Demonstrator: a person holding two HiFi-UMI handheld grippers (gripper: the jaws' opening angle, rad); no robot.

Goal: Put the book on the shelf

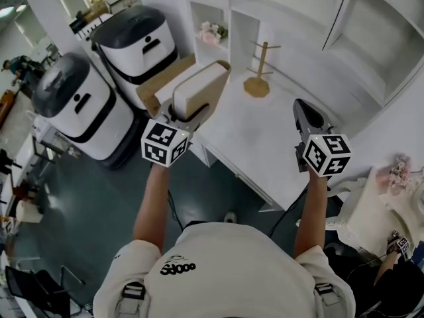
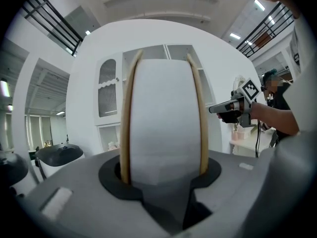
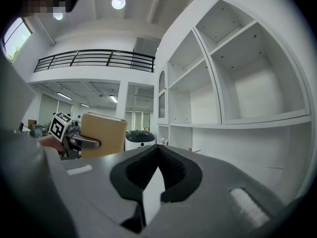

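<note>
The scene is lit brightly and evenly by ceiling lamps (image 3: 118, 2), and only soft shadows are cast on the white shelving (image 3: 257, 88). Strong barrel distortion and dark rounded corners are seen in both gripper views, where the nearest foreground is rendered blurred.

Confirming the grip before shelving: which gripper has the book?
The left gripper: it clamps the thick tan-covered book with white pages. The right gripper is shut and holds nothing.
</note>
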